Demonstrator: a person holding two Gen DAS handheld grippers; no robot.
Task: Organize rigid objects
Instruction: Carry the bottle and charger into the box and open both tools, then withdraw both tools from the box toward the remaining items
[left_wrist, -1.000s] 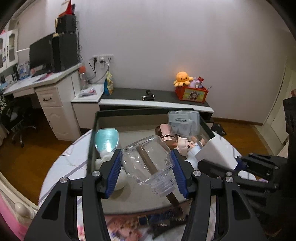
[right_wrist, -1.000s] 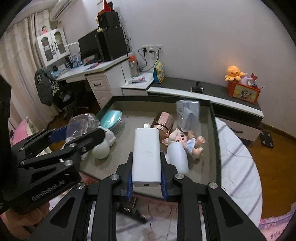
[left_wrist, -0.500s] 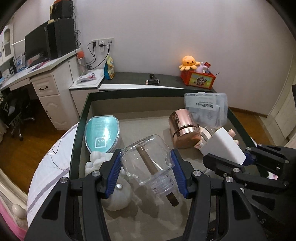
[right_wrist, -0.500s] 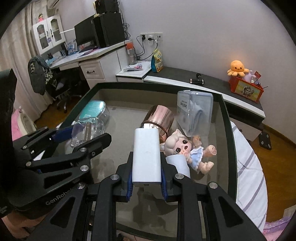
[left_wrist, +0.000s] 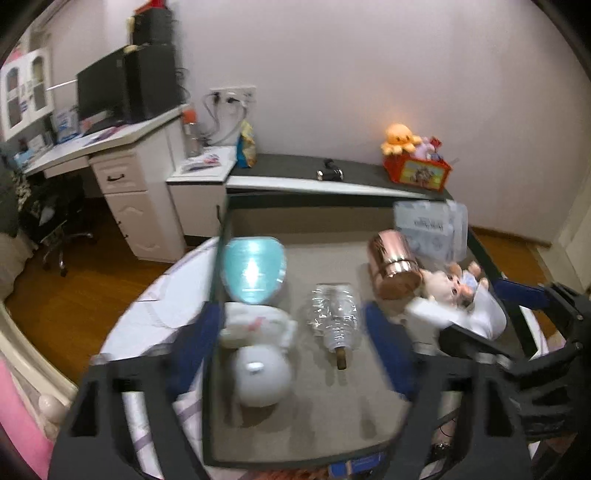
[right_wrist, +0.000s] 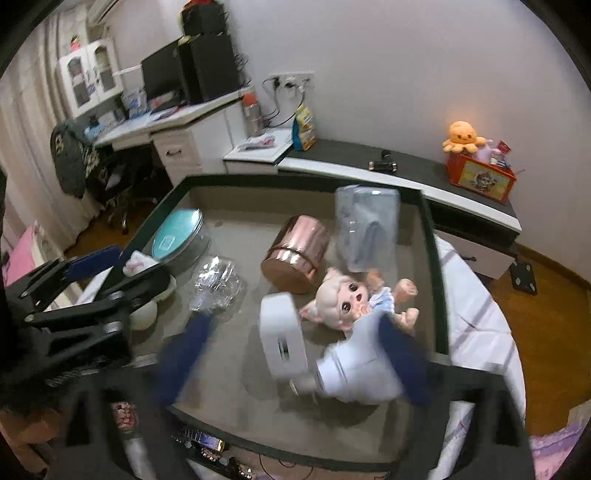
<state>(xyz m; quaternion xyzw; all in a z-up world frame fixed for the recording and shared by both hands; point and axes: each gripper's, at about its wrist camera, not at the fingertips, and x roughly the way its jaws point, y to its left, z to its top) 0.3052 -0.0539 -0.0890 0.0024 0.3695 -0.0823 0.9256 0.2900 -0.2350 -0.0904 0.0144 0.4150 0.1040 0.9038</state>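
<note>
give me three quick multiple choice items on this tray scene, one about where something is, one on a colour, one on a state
1. Where does the clear glass jar lie?
A. in the tray, between the teal tin and the copper cup
B. on the desk
C. on the floor

2. What colour is the lid of the tin?
A. red
B. teal
C. black

3. How is the right claw?
A. clamped on the doll
B. out of view
C. jaws apart and opening, with the white power bank loose between them

Answers: 1 A, it lies on its side on the tray floor between them. 2 B, the lid is teal. 3 C, the blue pads stand clear of the power bank.
</note>
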